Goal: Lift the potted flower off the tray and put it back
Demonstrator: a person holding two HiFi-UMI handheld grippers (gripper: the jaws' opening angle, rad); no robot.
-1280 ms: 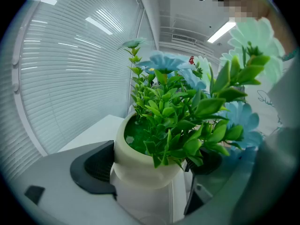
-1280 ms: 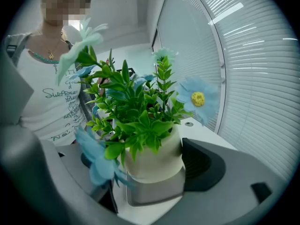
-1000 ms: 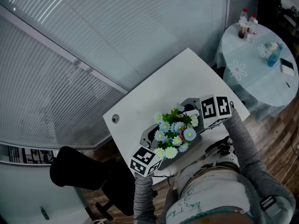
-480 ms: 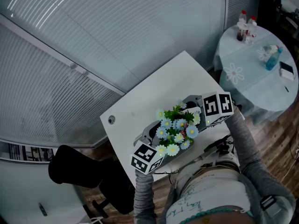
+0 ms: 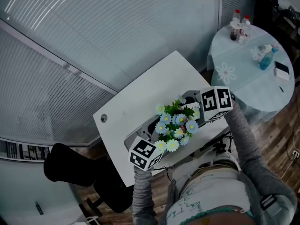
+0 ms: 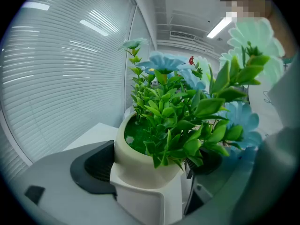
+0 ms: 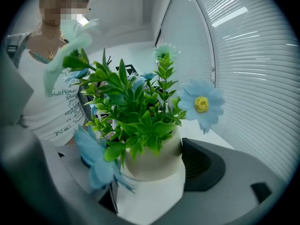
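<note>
The potted flower (image 5: 176,123), blue daisies and green leaves in a cream pot (image 6: 140,161), hangs over the white table (image 5: 140,97), held from both sides. My left gripper (image 5: 157,132) comes in from the lower left and my right gripper (image 5: 190,108) from the upper right. In the left gripper view the left gripper (image 6: 150,168) is shut on the pot. In the right gripper view the right gripper (image 7: 145,168) presses the same pot (image 7: 154,161). A white square base (image 6: 145,203) sits directly under the pot; I cannot tell whether it is the tray. From the head view the foliage hides the pot.
A round table (image 5: 253,74) with a pale cloth, bottles (image 5: 239,29) and a spray bottle (image 5: 265,57) stands at the right. A black chair (image 5: 70,165) is at the lower left. A glass wall with blinds (image 5: 70,46) runs behind the white table, which has a cable hole (image 5: 103,118).
The head view has drifted, so the table sits further left. Both grippers keep their hold on the pot, which looks slightly higher and nearer the table's right side.
</note>
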